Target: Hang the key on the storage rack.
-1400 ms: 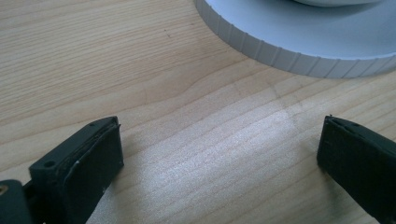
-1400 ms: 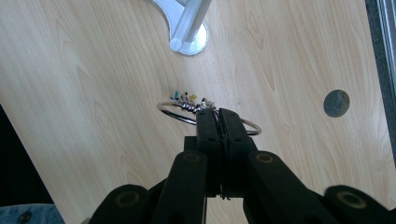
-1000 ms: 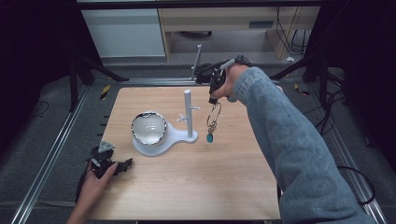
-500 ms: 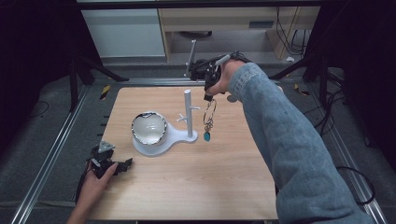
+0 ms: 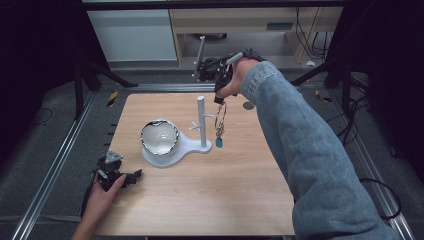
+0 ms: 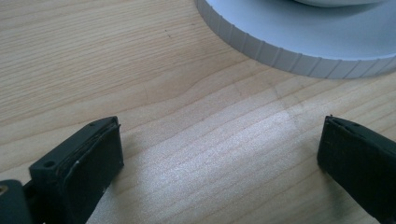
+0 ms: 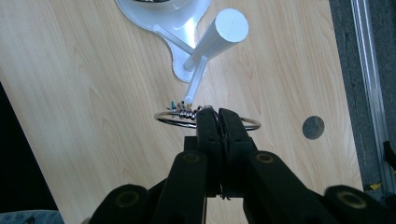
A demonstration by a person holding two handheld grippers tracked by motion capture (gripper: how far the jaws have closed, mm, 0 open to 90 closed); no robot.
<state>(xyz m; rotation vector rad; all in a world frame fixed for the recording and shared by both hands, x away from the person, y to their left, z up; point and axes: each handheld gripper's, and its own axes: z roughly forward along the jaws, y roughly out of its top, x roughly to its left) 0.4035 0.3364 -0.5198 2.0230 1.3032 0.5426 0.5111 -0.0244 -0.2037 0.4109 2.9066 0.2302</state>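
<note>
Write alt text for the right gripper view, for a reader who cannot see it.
Seen from above, the right gripper has its two black fingers shut on a thin silver metal bangle with small charms, held beside the tip of a side peg on a white plastic jewellery stand. Below lies a light wooden table with a small round hole.

A wooden table [image 5: 210,200] carries a white stand [image 5: 187,145].

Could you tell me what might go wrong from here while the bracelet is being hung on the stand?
The right gripper pinches the bracelet by a thin edge of its ring, so it could slip out. Its dangling blue charm hangs close to the white stand and may snag a peg or nudge the stand.
</note>
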